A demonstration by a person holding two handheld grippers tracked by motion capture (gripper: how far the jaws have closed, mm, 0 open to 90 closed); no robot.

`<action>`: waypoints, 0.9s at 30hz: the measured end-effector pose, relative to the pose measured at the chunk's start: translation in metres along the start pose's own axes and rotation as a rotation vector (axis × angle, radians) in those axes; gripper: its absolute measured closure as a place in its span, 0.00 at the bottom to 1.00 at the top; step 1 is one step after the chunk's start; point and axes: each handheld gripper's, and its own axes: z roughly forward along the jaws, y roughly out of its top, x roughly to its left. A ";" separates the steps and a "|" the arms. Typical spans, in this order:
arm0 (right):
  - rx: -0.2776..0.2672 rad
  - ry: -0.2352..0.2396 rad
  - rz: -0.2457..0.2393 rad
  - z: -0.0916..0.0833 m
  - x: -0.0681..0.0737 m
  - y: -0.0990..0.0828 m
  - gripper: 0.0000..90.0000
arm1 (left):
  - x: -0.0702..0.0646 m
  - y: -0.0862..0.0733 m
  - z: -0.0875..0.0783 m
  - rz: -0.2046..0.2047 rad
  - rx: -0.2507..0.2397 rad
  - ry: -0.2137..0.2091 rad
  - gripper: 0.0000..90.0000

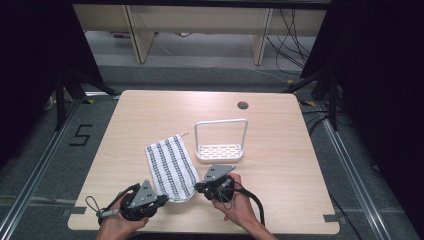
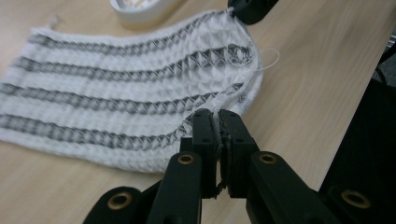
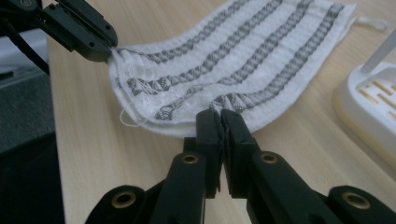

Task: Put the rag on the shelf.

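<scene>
Pale wood table [image 1: 150,115] with cable hole [image 1: 243,105], grey carpet, dark curtains around, striped towel [image 1: 170,165] at near edge beside white rack [image 1: 220,150], left gripper [image 1: 161,199] and right gripper [image 1: 199,188] each clamped on a near corner

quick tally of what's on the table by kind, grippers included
white waffle-weave cloth with grey stripes: 1
white plastic rack with a hoop handle: 1
black two-jaw grippers, left gripper and right gripper, each shut on a near corner of the cloth: 2
total: 4

Striped white cloth [image 1: 170,166], near corners lifted
</scene>
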 end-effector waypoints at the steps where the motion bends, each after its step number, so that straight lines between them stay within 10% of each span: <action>1: -0.001 0.010 -0.004 -0.002 -0.001 0.002 0.97 | 0.003 0.004 -0.005 0.016 0.010 0.009 0.95; 16: -0.146 0.016 -0.024 -0.042 -0.008 0.056 0.97 | 0.029 0.045 -0.048 -0.105 -0.134 -0.119 0.95; 27: -0.237 0.017 -0.079 -0.089 -0.003 0.093 0.97 | 0.035 0.095 -0.092 -0.075 -0.172 -0.146 0.95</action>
